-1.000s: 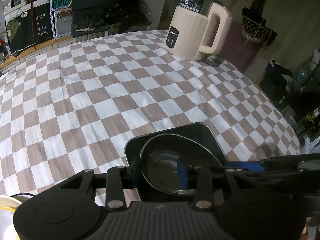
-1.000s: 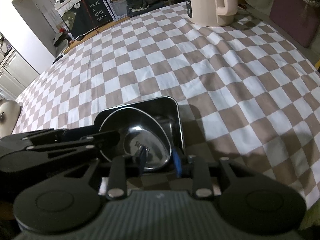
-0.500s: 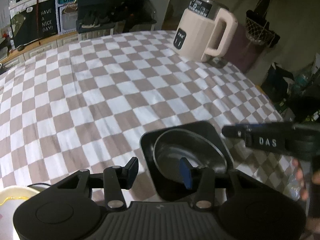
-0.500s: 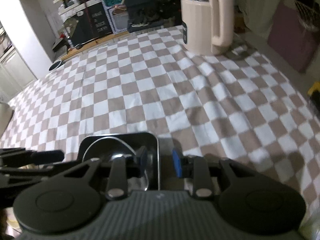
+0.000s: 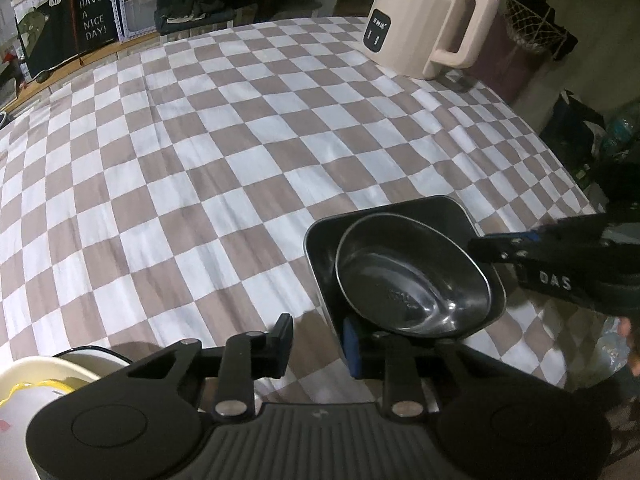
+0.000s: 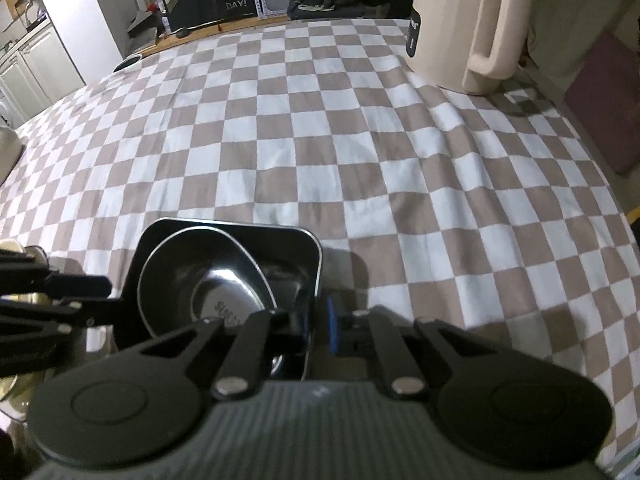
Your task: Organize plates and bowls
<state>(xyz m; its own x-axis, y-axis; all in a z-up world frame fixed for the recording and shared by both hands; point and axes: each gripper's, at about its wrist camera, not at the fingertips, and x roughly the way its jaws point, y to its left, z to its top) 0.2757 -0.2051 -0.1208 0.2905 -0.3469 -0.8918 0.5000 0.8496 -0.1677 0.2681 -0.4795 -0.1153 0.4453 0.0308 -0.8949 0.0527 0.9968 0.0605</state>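
Both grippers, left (image 5: 316, 344) and right (image 6: 316, 328), stood open, empty, flanking the bowl (image 5: 412, 276) nested in a tray (image 5: 320, 256).

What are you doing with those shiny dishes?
A person with a gripper in each hand is sorting dishes on a checkered tablecloth. A round metal bowl sits inside a square metal tray. The right gripper straddles the tray's wall, not clearly pinching it; the left gripper is open beside it. A cream kettle stands behind.
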